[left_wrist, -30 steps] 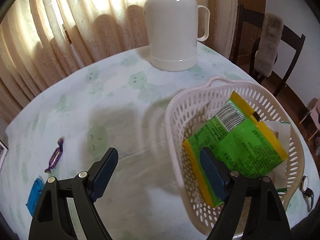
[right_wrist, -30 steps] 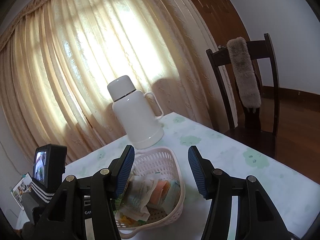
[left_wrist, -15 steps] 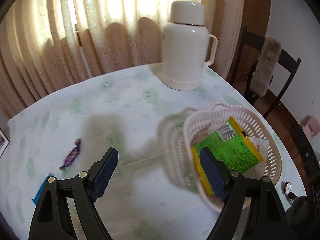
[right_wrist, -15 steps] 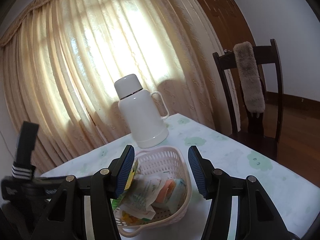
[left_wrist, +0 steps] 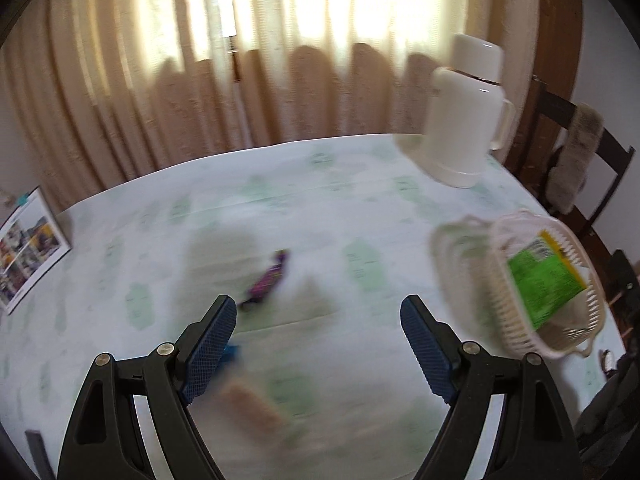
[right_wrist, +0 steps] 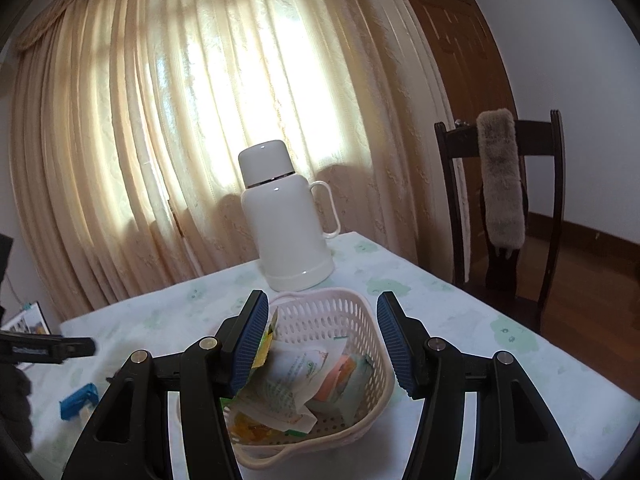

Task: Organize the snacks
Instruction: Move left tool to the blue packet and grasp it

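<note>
Left wrist | left gripper [left_wrist: 316, 316] jaws apart, empty | purple candy [left_wrist: 267, 279] at 12 o'clock | basket [left_wrist: 560, 344] at 3 | right gripper [right_wrist: 320, 316] jaws apart, empty

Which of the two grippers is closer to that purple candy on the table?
Left. The left gripper hangs open just short of the purple candy. The right gripper is over by the basket, where no candy shows.

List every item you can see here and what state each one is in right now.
left gripper: open, empty
right gripper: open, empty
basket: upright, holding several packets
green packet: in basket
purple candy: loose on table
blue packet: loose on table
thermos: upright, capped
</note>
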Available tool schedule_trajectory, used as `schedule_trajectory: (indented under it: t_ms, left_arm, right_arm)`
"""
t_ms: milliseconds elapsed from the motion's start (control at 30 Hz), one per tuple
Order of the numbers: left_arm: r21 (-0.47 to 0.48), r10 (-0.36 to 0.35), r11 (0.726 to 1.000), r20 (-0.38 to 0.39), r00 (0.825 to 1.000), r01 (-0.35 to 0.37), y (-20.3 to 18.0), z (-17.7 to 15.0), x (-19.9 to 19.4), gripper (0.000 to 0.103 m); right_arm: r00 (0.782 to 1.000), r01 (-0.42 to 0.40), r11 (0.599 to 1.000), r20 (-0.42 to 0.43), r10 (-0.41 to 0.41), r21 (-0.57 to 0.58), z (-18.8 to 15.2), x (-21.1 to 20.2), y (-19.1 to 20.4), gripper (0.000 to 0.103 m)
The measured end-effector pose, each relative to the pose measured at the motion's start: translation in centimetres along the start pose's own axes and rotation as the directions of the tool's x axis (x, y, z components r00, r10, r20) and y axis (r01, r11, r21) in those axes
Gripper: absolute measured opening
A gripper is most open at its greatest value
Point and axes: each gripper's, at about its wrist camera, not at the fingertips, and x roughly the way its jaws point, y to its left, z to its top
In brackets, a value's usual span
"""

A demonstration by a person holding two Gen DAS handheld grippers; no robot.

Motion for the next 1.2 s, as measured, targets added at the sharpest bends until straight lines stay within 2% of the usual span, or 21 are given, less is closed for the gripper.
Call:
schedule_trajectory:
  t_ms: [233,333,633,767,867,967,1033,1200]
  left_arm:
    - [-0.084,0.087,0.992,-0.041,0.995,-0.090,7.4,-1.4,0.7,0.081]
    - [-0.107,0.102,0.988,-0.062,0.993,-0.108,9.1,-2.1,1.5,0.081]
    - [-0.089,0.096,0.990,-0.137,0.986,-0.109,11.2,-4.3,4.9,0.081]
    - [-0.090,0.083,0.991,-0.170,0.982,-0.100,12.1,-5.2,6.1,0.081]
    - [-0.083,0.064,0.993,-0.167,0.984,-0.079,12.4,-5.5,6.4,0.083]
    - [-0.054,0.053,0.997,-0.160,0.986,-0.062,12.1,-5.6,6.3,0.083]
    - [-0.030,0.037,0.999,-0.159,0.986,-0.043,11.8,-5.8,6.3,0.083]
    - [0.008,0.057,0.998,-0.168,0.984,-0.057,11.1,-6.1,7.1,0.082]
  right_arm:
    - [1.000,0.010,1.000,-0.002,-0.010,-0.029,-0.5,-0.4,0.9,0.058]
    - [1.000,0.011,0.999,-0.001,-0.011,-0.044,-0.8,-0.7,1.5,0.058]
    - [1.000,-0.024,0.994,0.010,0.025,-0.106,-1.9,-2.6,5.2,0.060]
    - [0.997,-0.082,0.987,-0.008,0.081,-0.138,-2.3,-3.1,7.2,0.061]
    - [0.990,-0.138,0.976,-0.028,0.135,-0.168,-2.6,-3.3,8.9,0.064]
    - [0.971,-0.234,0.955,-0.096,0.220,-0.183,-3.2,-3.0,10.7,0.064]
    - [0.949,-0.303,0.934,-0.152,0.277,-0.187,-3.7,-2.6,11.9,0.065]
    - [0.863,-0.462,0.871,-0.310,0.398,-0.168,-5.6,-1.3,14.4,0.065]
